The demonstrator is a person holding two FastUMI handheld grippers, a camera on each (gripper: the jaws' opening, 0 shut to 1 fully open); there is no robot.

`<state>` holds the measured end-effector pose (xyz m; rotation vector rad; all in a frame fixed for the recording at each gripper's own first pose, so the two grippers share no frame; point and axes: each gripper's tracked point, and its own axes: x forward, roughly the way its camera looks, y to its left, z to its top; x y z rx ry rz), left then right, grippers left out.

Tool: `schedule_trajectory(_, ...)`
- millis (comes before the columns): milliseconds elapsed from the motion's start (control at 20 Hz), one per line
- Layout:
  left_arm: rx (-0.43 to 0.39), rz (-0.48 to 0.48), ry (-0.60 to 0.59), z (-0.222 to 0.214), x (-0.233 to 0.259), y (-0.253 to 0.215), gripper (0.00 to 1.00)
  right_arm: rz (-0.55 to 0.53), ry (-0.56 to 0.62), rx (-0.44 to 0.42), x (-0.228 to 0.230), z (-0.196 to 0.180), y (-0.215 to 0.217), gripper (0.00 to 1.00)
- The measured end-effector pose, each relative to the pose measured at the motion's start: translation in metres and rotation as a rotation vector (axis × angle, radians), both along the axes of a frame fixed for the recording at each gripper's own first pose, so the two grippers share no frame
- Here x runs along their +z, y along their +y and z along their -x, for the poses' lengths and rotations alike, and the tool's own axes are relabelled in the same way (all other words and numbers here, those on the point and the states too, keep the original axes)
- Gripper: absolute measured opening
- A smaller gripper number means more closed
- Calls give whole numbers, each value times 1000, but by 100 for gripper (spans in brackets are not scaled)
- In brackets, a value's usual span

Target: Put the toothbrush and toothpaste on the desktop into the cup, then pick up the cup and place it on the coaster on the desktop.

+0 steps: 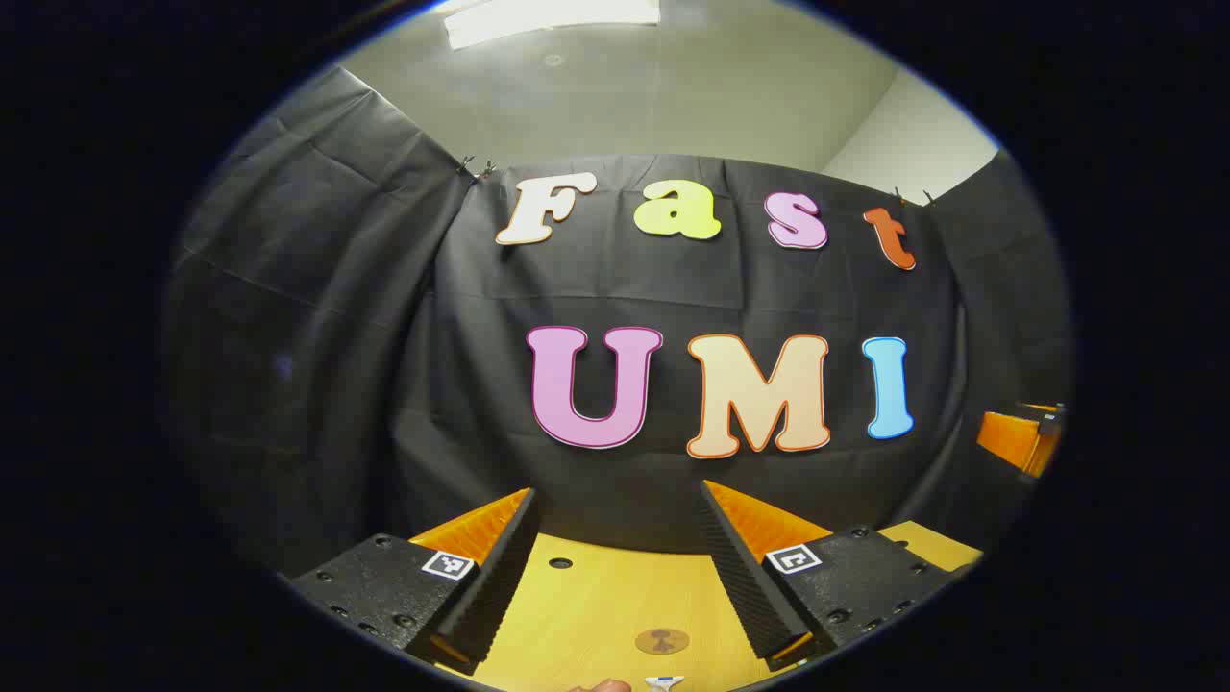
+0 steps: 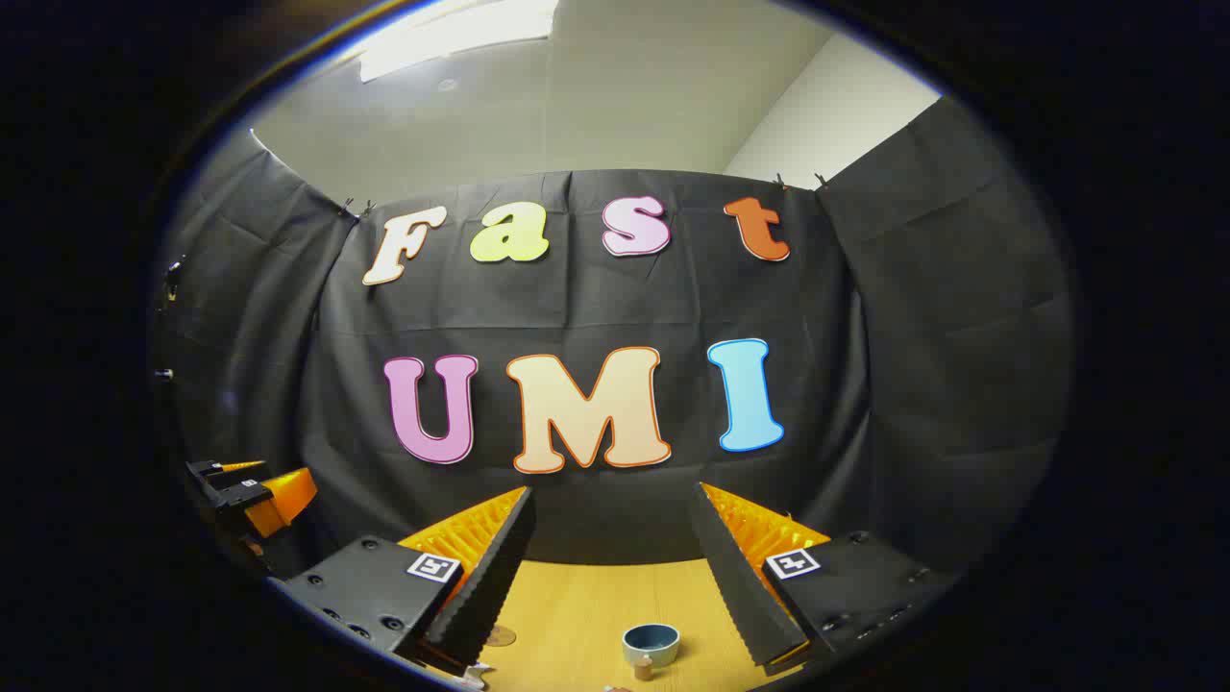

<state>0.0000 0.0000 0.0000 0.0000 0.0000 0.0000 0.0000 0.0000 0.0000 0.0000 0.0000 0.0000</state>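
The cup (image 2: 651, 643) stands on the worktop (image 2: 577, 605) between the right gripper (image 2: 615, 577)'s released fingers. In the left gripper view, the coaster (image 1: 662, 640) lies between the left gripper (image 1: 615, 567)'s spread, empty fingers.

A recording booth is shown. Black cloth (image 2: 596, 308) is hung behind a wooden desktop (image 2: 577, 605). A ceiling light (image 1: 548, 17) is seen above.
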Motion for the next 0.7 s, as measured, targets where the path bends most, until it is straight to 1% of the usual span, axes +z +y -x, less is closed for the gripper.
schedule_trajectory(50,-5,16,11,0,-3,-2,94,1,3,-2,-1,1,0,99)
schedule_trajectory(200,-14,36,23,-3,-7,-5,94,6,3,-8,2,4,1,99)
schedule_trajectory(250,-23,32,45,-4,-8,-6,99,12,10,1,2,6,3,99)
schedule_trajectory(300,-32,25,56,-5,-11,-7,94,22,13,12,3,6,5,99)
schedule_trajectory(450,-46,17,42,-10,2,-10,94,54,0,-3,13,7,-4,99)
schedule_trajectory(500,-48,14,34,-12,5,-12,98,51,-1,-12,15,9,-7,99)
schedule_trajectory(550,-55,14,29,-12,7,-14,94,44,-5,-18,17,11,-9,99)
schedule_trajectory(600,-63,15,24,-12,7,-19,94,42,-12,-24,21,12,-10,99)
schedule_trajectory(650,-74,18,19,-12,10,-23,98,47,-22,-32,24,14,-12,99)
schedule_trajectory(700,-82,19,16,-12,12,-26,98,54,-30,-37,26,15,-14,99)
